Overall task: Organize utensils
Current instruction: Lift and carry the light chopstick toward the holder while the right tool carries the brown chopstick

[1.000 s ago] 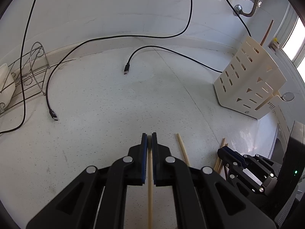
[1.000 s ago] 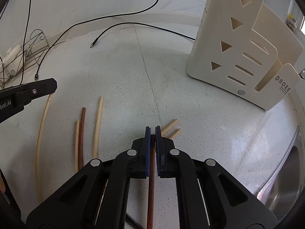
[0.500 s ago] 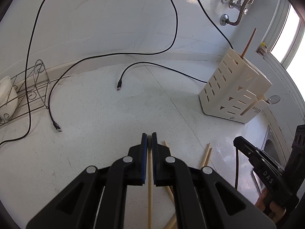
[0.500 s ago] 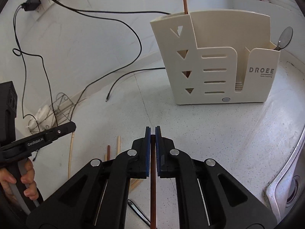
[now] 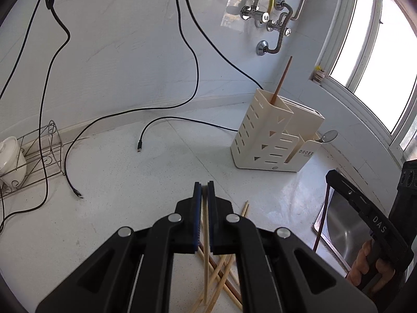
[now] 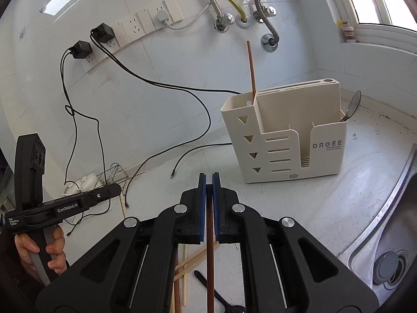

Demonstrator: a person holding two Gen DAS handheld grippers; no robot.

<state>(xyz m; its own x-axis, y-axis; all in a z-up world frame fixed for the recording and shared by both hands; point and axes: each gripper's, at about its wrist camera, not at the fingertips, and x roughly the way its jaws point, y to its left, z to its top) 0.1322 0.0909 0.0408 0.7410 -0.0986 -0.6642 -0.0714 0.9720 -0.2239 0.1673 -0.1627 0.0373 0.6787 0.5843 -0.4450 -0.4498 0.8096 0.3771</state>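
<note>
My left gripper is shut on a pale wooden chopstick, held above the counter. My right gripper is shut on a dark brown chopstick, also lifted; it shows at the right of the left wrist view. The cream utensil holder stands ahead, with one brown chopstick upright in its tall compartment and a metal spoon in its right slot. It also shows in the left wrist view. Several loose chopsticks lie crossed on the counter below the grippers.
Black cables run over the counter and wall. A wire rack with a white pot stands at far left. A steel sink lies at the right. Pipes and sockets are on the wall. A black utensil lies below.
Both grippers have risen from the counter with their chopsticks, and the views have tilted up towards the wall. The holder now sits farther ahead and lower in view.
</note>
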